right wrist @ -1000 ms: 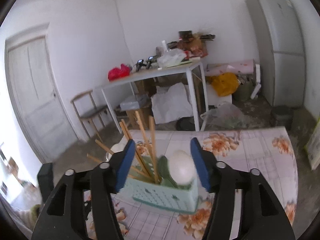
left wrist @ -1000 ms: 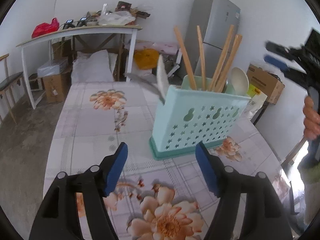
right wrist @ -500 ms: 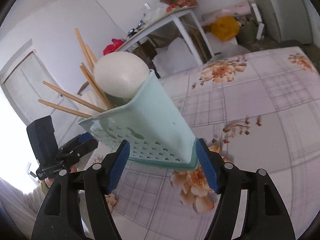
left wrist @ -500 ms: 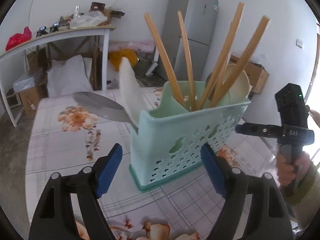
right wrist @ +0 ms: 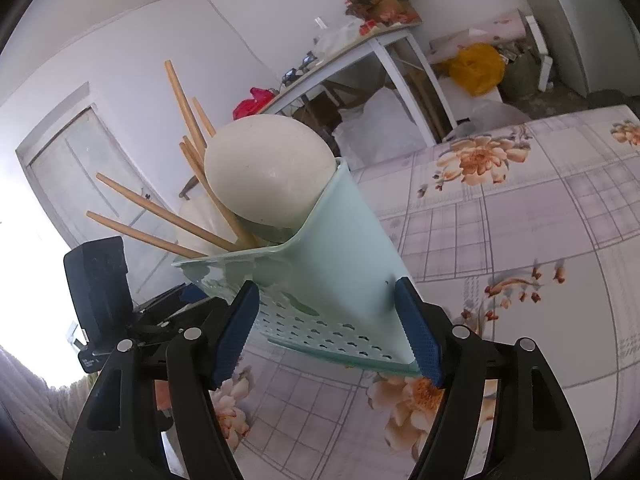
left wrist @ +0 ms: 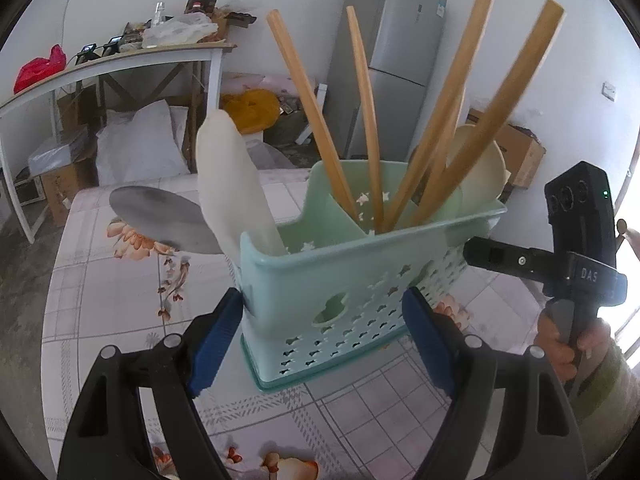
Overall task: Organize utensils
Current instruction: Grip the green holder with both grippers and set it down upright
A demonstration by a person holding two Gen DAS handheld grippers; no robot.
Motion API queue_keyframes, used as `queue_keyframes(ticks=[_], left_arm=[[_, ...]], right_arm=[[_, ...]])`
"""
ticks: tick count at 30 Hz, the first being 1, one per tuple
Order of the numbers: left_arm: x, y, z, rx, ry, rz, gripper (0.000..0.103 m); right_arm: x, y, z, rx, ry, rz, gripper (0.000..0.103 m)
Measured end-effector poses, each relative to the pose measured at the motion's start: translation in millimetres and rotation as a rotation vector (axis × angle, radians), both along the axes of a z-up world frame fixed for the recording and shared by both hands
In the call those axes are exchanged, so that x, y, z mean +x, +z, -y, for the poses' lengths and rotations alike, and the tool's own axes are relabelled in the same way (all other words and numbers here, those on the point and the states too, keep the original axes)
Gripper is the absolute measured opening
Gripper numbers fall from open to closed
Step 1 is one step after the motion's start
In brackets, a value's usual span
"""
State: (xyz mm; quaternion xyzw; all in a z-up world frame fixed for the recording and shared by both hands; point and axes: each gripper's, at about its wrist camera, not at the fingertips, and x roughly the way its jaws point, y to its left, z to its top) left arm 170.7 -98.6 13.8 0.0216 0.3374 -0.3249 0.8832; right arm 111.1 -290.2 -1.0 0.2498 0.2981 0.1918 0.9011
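A mint-green perforated utensil holder (left wrist: 340, 280) stands on the floral tablecloth (left wrist: 120, 300). It holds several wooden chopsticks (left wrist: 312, 120), a white flat spoon (left wrist: 228, 184), a metal spoon (left wrist: 160, 220) and a cream ladle (left wrist: 480, 168). My left gripper (left wrist: 322, 312) is open, its blue pads flanking the holder's near left corner, the left pad at its edge. My right gripper (right wrist: 326, 312) is open around the opposite end of the holder (right wrist: 344, 260), below a white spoon bowl (right wrist: 272, 168). No pad visibly presses. A hand (left wrist: 560, 344) holds the right gripper's handle.
A white side table (left wrist: 120, 64) with clutter stands beyond the table, with bags and boxes under it. A grey refrigerator (left wrist: 400, 60) and a cardboard box (left wrist: 520, 152) are at the back right. A door (right wrist: 80, 168) lies behind the holder in the right wrist view.
Both grippers closed in on the holder. The right one dropped from above it to its end. Both pairs of jaws stand a little wider than before.
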Motion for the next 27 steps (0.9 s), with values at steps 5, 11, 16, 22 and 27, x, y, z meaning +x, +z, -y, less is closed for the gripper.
queue_keyframes(ticks=[5,11,16,22,27], left_arm=[[-12,1,0,0.024,-0.013,-0.004,0.079],[-34,3,-7,0.037,-0.022,-0.019,0.079],[-57,7,-14,0.029,-0.026,-0.026,0.079],[-79,17,-18,0.049,0.018,0.02,0.08],[-104,28,-28,0.093,0.141,0.056,0.089]], right_arm=[[-11,0,-1,0.003,-0.012,-0.006,0.068],[-37,2,-14,-0.019,-0.022,-0.018,0.067],[-62,4,-23,-0.037,-0.043,-0.016,0.067],[-78,13,-33,-0.119,-0.07,-0.017,0.068],[-112,17,-57,-0.297,-0.175,-0.088,0.075]])
